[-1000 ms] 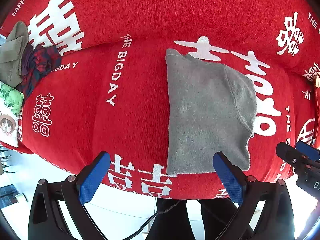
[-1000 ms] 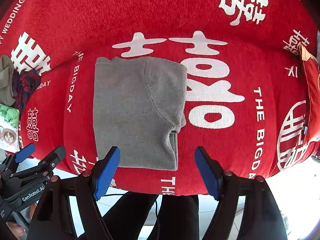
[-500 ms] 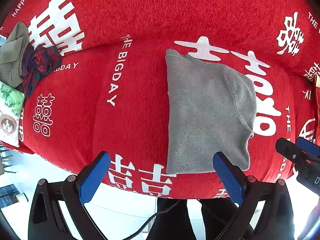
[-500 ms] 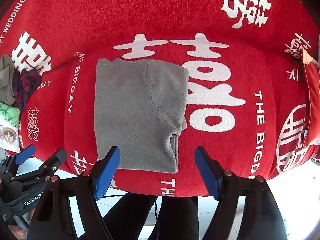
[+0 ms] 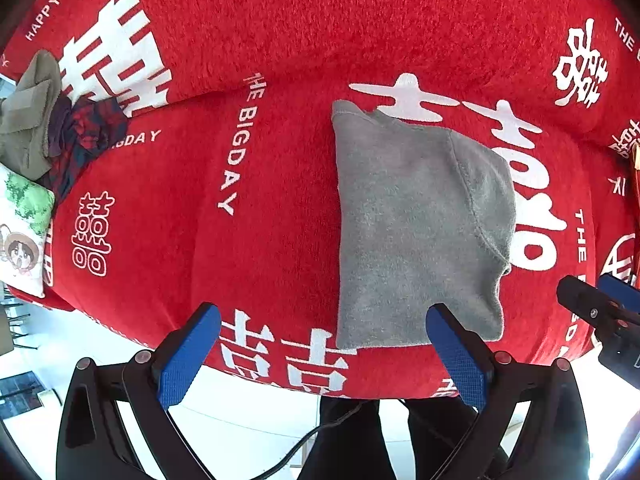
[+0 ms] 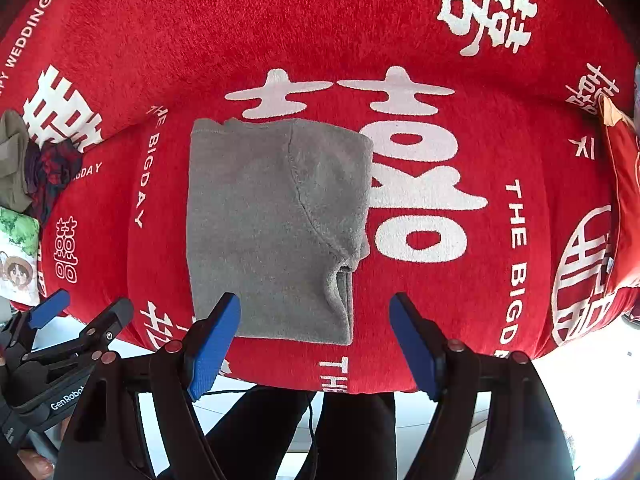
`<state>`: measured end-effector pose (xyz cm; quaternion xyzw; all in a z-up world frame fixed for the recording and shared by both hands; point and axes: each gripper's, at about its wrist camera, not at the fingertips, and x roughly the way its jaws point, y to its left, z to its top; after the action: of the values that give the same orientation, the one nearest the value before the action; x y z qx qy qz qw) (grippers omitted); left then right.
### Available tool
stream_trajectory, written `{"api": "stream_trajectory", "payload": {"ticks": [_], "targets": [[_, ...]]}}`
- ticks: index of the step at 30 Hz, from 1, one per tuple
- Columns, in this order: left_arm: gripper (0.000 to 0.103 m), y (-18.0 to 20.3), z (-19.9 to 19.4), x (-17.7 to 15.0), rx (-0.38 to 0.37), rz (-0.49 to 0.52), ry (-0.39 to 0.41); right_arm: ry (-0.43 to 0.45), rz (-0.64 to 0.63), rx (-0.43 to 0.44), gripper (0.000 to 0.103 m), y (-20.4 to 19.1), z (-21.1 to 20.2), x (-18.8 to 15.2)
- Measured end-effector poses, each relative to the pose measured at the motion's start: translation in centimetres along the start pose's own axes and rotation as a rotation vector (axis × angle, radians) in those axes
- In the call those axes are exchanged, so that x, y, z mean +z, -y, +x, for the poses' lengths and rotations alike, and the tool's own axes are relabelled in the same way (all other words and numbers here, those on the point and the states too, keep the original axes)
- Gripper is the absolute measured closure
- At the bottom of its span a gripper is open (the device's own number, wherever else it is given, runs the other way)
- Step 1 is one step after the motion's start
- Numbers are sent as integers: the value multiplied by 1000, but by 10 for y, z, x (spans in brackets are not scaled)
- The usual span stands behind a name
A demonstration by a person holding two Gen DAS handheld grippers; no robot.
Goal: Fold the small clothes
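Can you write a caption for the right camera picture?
Folded gray garment lying on the red blanket, open right gripper above.

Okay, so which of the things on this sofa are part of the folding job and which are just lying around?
Part of the job:
grey garment, folded flat
left gripper, open
right gripper, open

Lying about:
olive cloth
dark plaid cloth
cartoon cushion
red blanket underneath

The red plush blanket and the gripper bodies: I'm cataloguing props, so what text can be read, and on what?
"THE BIGDAY": red plush blanket
"HAPPY WE", cut off: same blanket
"WEDDING": same blanket
"GenRobot", partly hidden: black left gripper
Large white Chinese characters: same blanket, not transcribed
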<state>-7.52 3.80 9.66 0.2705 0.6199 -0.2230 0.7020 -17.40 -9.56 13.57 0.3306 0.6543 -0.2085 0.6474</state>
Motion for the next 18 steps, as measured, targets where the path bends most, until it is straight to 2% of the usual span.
{"api": "stream_trajectory", "payload": {"ticks": [18], "targets": [[0,-4,2,-1,0,-3,13,-2,-12,-20,23,-4,2,-7]]}}
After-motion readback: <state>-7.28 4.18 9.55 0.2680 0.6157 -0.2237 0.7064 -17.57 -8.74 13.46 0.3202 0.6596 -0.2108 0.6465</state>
